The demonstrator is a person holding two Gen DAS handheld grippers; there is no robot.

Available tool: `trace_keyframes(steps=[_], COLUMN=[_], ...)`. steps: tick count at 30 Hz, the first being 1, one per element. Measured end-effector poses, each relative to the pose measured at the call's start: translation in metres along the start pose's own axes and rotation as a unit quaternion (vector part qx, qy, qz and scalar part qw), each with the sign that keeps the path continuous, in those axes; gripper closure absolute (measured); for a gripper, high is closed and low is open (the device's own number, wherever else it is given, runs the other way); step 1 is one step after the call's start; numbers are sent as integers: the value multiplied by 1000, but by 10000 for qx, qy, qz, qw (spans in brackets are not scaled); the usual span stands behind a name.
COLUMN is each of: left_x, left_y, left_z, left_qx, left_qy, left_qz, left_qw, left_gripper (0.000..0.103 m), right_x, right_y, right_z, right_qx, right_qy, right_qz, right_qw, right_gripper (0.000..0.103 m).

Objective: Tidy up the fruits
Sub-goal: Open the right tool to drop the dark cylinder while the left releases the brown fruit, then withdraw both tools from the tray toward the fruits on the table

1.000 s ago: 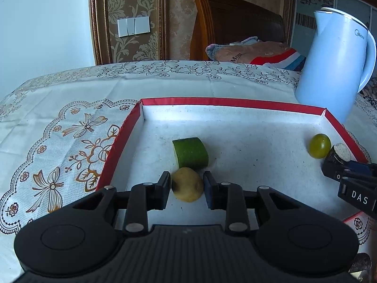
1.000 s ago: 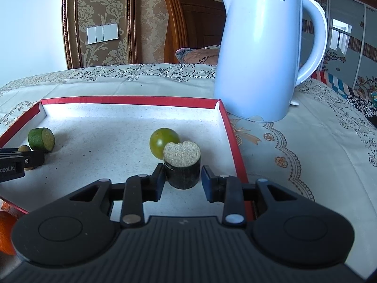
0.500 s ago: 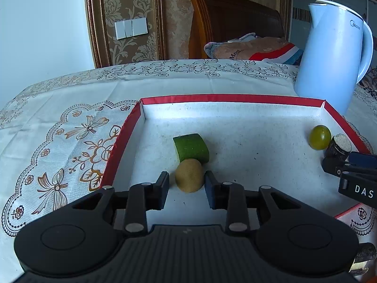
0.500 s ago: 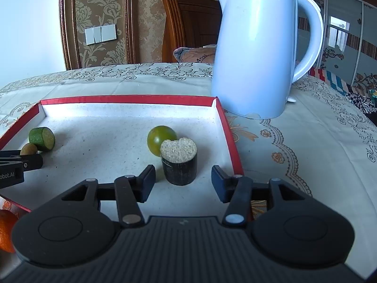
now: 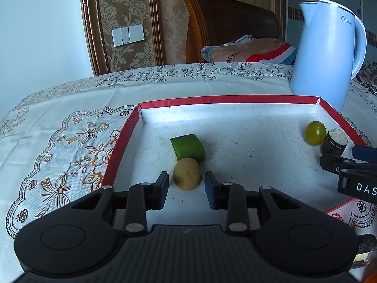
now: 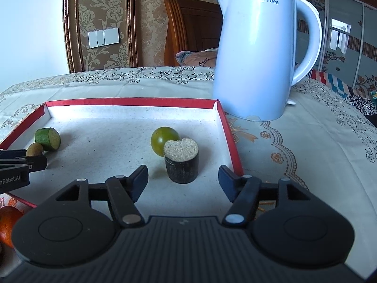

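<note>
Now both tools sit over the red-rimmed tray [image 5: 122,141]. Left gripper [image 5: 186,184] jaws parted, small tan-brown round fruit [image 5: 187,174] between the fingertips, narrow gaps either side, resting on tray floor. Green cut fruit chunk [image 5: 188,146] touches it from behind. Right gripper [image 6: 183,175] spread wide, dark sugarcane piece [image 6: 181,164] standing upright between and just ahead of the tips, untouched. Green round fruit [image 6: 161,139] right behind it. Blue Midea kettle [image 6: 254,54] beyond the tray; orange [image 6: 7,224] outside its near-left corner.
</note>
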State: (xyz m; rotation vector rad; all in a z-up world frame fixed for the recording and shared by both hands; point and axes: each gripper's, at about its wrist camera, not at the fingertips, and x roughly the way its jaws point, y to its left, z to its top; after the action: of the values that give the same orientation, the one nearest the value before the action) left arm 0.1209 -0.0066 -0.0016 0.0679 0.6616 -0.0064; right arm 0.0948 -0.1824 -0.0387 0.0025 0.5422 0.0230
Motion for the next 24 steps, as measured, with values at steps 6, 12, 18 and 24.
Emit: trace_keyframes(steps=[6, 12, 18, 24], left_x=[-5, -22, -48, -67], left_y=[2, 7, 16, 29], left_z=[-3, -7, -17, -34], left_qx=[-26, -115, -211, -439], left_qy=[-31, -283, -618, -711], left_qz=[-29, -110, -187, -284], left_qw=[10000, 9995, 9977, 9961], left_gripper=[70, 48, 47, 45], right_x=[-3, -10, -23, -33], right_y=[-1, -1, -5, -7], right_z=[-2, -5, -8, -14], right_qx=[29, -10, -4, 26], right_qy=[-9, -35, -250, -358], right_qz=[62, 155, 124, 191], right_qw=[10000, 9999, 9996, 9992], right_gripper=[36, 30, 22, 22])
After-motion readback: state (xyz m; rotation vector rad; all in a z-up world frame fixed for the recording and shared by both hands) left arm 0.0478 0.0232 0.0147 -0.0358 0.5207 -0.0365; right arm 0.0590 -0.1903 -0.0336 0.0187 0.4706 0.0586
